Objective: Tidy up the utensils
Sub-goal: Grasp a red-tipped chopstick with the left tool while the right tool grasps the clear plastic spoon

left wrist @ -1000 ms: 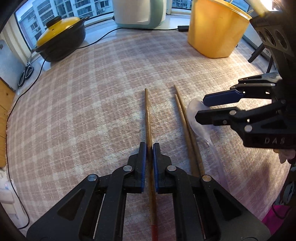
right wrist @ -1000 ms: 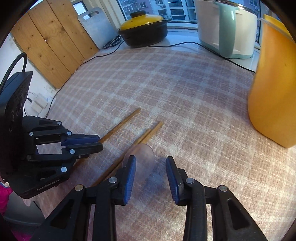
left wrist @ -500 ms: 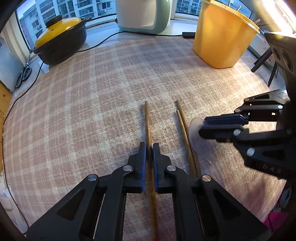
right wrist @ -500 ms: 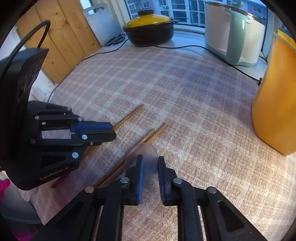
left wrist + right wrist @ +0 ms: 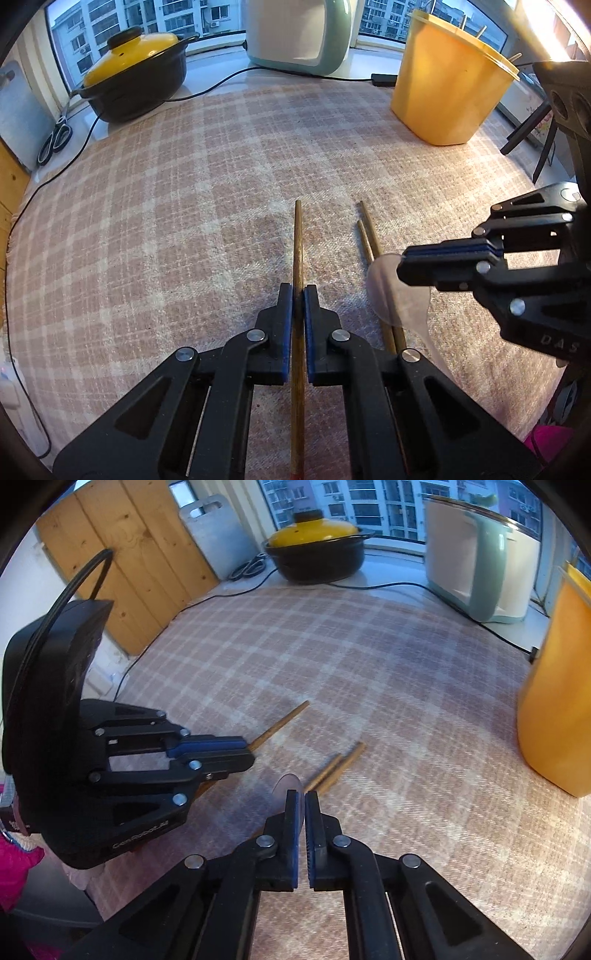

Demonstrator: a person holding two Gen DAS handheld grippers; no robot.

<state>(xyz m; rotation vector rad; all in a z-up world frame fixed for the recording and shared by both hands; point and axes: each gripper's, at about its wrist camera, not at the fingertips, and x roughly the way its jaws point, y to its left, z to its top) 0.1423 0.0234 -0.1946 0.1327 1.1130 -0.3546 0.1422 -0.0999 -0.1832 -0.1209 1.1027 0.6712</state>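
1. Blue-padded jaws of the left gripper [image 5: 298, 291] are clamping a single wooden chopstick [image 5: 297, 240]; its shaft is running straight ahead between the pads, far tip pointing toward the windowsill.
2. The right gripper [image 5: 301, 799] is pinching a clear plastic spoon [image 5: 286, 786] by its bowl, jaws together on it; the handle is trailing back under the tool, mostly hidden.
3. Two more chopsticks [image 5: 369, 240] are lying loose on the checked tablecloth [image 5: 166, 221], side by side, between the two grippers and partly under the spoon.
4. The yellow utensil bucket [image 5: 447, 99] is standing ahead and to the right, well apart from both tools; sticks are already poking above its rim.
5. Judgement: the right hand is nearer the bucket. Both held pieces are lying near level, so each needs tipping upright before dropping in.
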